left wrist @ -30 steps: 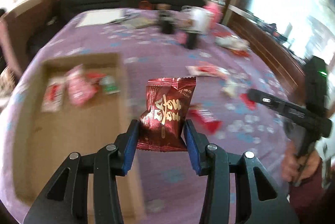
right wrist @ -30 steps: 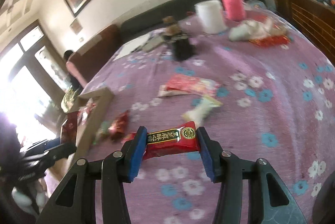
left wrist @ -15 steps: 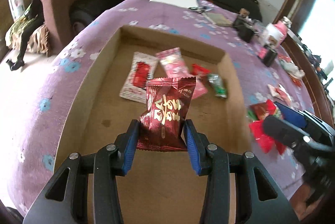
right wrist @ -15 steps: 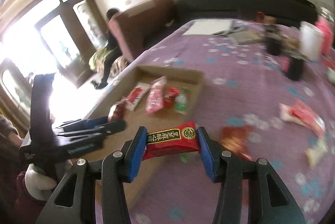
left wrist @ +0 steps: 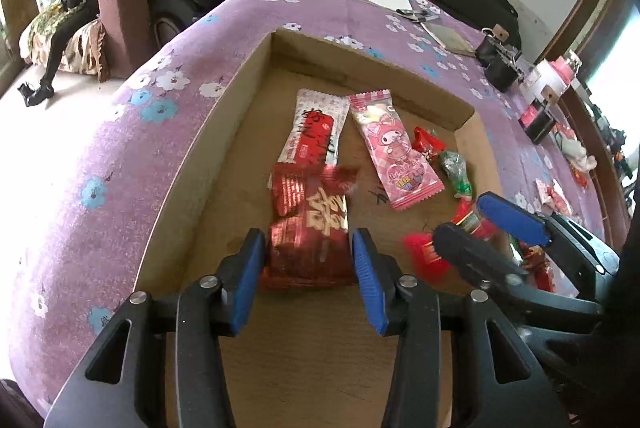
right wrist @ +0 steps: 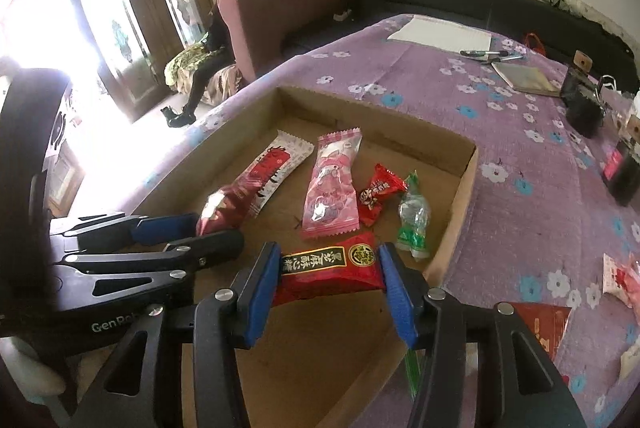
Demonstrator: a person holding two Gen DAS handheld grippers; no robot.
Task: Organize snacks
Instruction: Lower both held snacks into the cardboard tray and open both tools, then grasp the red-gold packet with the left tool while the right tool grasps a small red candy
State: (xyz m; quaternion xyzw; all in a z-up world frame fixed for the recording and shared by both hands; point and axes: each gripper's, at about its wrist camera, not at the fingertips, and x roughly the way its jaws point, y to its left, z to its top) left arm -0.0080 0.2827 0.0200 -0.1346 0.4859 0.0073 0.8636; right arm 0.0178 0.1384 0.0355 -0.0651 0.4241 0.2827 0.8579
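Both tongs hang over the cardboard box (right wrist: 460,184) on the desk. The left tongs (left wrist: 308,264) look slightly parted around a dark red packet (left wrist: 308,228), which seems to be slipping free. The right tongs (right wrist: 330,276) pinch a red bar (right wrist: 328,268) endwise. Crowded together, they might collide, or the bar could fall outside the box.

Left gripper (left wrist: 308,260): lower centre of its frame, jaws slightly parted, pads not clearly pressing anything. Right gripper (right wrist: 330,274): lower centre of its frame, jaws clamped, level. Each shows in the other's view, side by side, pointing forward.
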